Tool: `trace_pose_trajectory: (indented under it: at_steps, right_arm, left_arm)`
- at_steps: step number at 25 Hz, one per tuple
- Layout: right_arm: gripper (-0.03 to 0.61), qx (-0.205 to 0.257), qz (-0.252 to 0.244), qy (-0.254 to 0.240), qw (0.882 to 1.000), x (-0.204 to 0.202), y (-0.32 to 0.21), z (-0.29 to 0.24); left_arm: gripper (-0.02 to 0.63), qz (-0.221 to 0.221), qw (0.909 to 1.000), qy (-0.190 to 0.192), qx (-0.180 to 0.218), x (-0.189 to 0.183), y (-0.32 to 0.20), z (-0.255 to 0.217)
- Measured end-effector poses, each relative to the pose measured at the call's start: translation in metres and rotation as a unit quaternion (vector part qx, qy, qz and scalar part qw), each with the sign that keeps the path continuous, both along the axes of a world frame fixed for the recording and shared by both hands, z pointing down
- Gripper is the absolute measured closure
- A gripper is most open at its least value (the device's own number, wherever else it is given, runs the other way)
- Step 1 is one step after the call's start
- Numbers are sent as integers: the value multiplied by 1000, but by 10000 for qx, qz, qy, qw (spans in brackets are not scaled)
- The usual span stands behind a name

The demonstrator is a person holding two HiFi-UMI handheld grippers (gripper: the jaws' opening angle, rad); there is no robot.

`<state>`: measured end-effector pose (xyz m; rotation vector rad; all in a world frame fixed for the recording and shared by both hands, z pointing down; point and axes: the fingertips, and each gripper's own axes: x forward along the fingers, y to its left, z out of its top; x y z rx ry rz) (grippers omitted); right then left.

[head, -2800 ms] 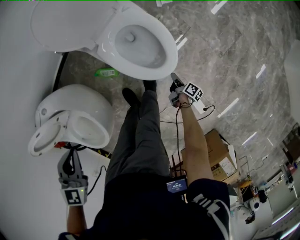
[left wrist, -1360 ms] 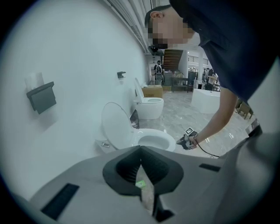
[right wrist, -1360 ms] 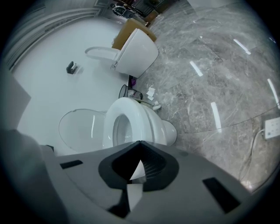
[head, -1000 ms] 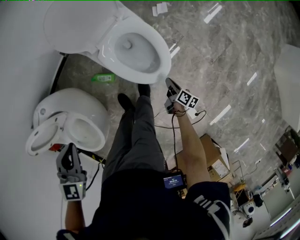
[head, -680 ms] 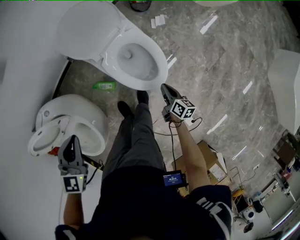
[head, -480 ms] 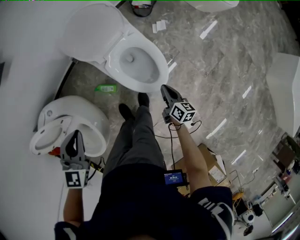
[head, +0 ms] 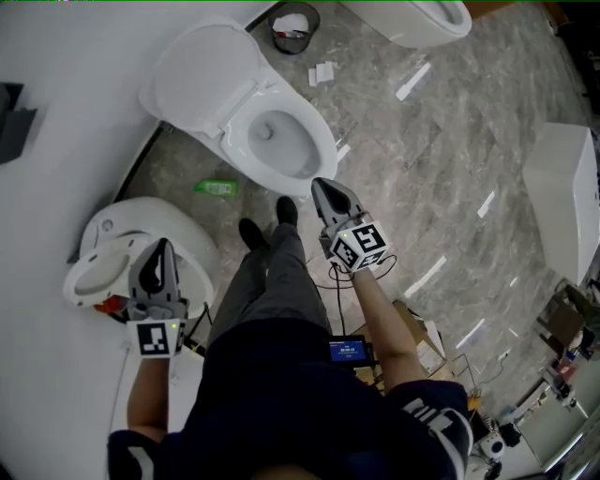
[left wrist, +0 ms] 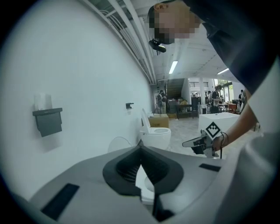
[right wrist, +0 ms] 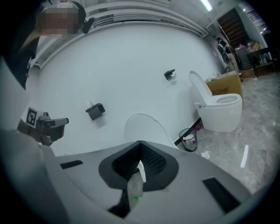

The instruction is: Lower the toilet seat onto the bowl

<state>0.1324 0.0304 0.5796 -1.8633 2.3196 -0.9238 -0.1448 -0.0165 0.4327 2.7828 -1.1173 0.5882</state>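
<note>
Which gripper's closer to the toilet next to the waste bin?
Right. In the head view the right gripper hangs just off the front rim of that toilet. The left gripper is farther away, above the neighbouring toilet along the wall.

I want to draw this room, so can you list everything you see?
toilets: three, white, middle, left, top edge
bin: one, dark, beside the middle toilet
bottle: one, green, floor between two toilets
paper scraps: few, white, floor near bin
wall holder: one, dark grey, white wall
cardboard box: one, brown, floor, lower right
block: one, white, right edge
shoes: two, black, before the middle toilet
left gripper: one, grey, shut, above the left toilet
right gripper: one, grey, shut, by the middle toilet's front
</note>
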Motion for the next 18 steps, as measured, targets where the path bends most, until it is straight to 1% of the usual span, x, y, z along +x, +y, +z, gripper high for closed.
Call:
trace_pose_trajectory:
  at_steps: [5,9,14,18]
  right_arm:
    - [558,352,-161,224,9990,-18,-10,-52]
    - [558,689,-322,485,9959,-36,-16,-93]
    - [558,1119,-543,854,9885,-58,-24,-151]
    - [558,1495,-693,1185,9792,-76,-32,-193]
  left_arm:
    - [589,-70,9996,160,243,-1,-7,-20]
    - [589,-189,9980,389,454,-6,-11,-36]
    - [589,-298,9956,600,649,-10,-16,-59]
    - [589,-315,9933,710,857,-10,-19,-80]
